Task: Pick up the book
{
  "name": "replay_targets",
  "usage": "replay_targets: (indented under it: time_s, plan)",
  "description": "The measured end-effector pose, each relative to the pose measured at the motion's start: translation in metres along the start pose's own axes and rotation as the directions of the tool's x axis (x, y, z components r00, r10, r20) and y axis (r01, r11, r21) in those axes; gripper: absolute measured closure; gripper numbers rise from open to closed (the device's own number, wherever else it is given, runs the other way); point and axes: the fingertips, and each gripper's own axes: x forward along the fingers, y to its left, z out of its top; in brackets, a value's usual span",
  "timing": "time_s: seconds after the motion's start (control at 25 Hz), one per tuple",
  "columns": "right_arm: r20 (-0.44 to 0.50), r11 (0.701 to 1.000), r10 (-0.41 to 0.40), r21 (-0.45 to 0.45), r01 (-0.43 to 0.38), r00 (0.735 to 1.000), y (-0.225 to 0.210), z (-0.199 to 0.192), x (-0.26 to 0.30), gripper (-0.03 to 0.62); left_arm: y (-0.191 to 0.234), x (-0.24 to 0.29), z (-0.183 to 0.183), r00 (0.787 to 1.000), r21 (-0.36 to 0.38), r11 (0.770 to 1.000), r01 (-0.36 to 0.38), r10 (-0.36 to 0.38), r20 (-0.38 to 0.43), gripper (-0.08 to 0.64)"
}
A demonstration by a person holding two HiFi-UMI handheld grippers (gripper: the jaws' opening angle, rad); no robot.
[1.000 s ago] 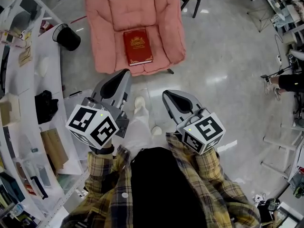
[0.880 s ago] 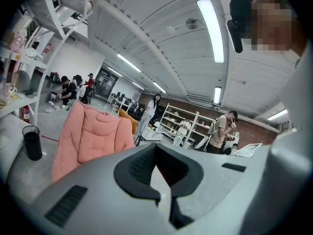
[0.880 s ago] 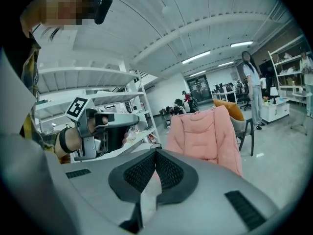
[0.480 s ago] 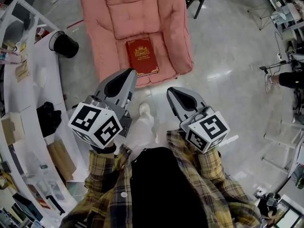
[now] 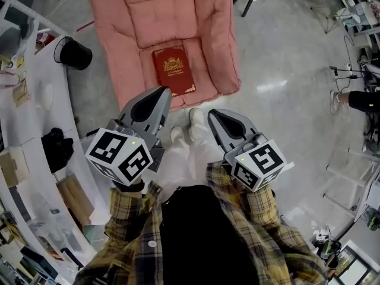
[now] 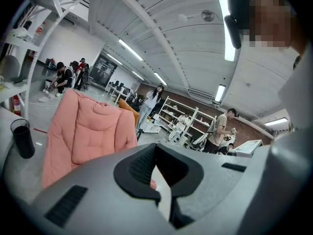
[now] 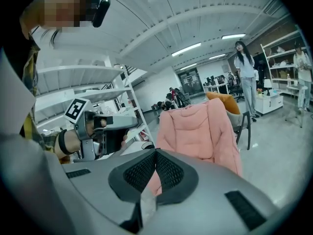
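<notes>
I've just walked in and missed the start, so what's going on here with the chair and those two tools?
A person in a plaid shirt stands right in front of a pink padded chair, holding a gripper in each hand. A red book lies flat on the chair's seat, untouched. The left gripper and the right gripper are both shut and empty. They point toward the chair but stop short of the book, so picking it up has not yet begun.

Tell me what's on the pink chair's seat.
A red book with gold ornament lies flat, cover up, near the front of the seat of the pink chair. Anything beneath the book is covered.
</notes>
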Motion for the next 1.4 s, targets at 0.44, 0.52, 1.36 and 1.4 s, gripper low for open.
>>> replay_targets:
  time_s: [0.44,0.52,1.36,1.4]
  plan:
    - [-0.011,0.986,0.151,-0.068,-0.151,0.989,-0.065,0.06,0.045,0.575,0.02,0.069,0.042,0.992,-0.024,0.994,-0.11,0.111,0.063,0.557]
    - [-0.012,0.982,0.172,-0.081,-0.173,0.985,-0.078,0.072,0.051,0.575,0.02,0.083,0.048,0.99,-0.026,0.992,-0.124,0.126,0.07,0.557]
    - [-0.109,0.951,0.302,-0.031,-0.307,0.947,-0.109,0.071,0.09,0.575,0.081,0.11,0.002,0.954,-0.16,0.941,-0.298,0.288,-0.079,0.557]
    - [-0.118,0.952,0.301,-0.025,-0.306,0.946,-0.109,0.067,0.093,0.575,0.089,0.111,-0.005,0.951,-0.165,0.938,-0.305,0.293,-0.096,0.557]
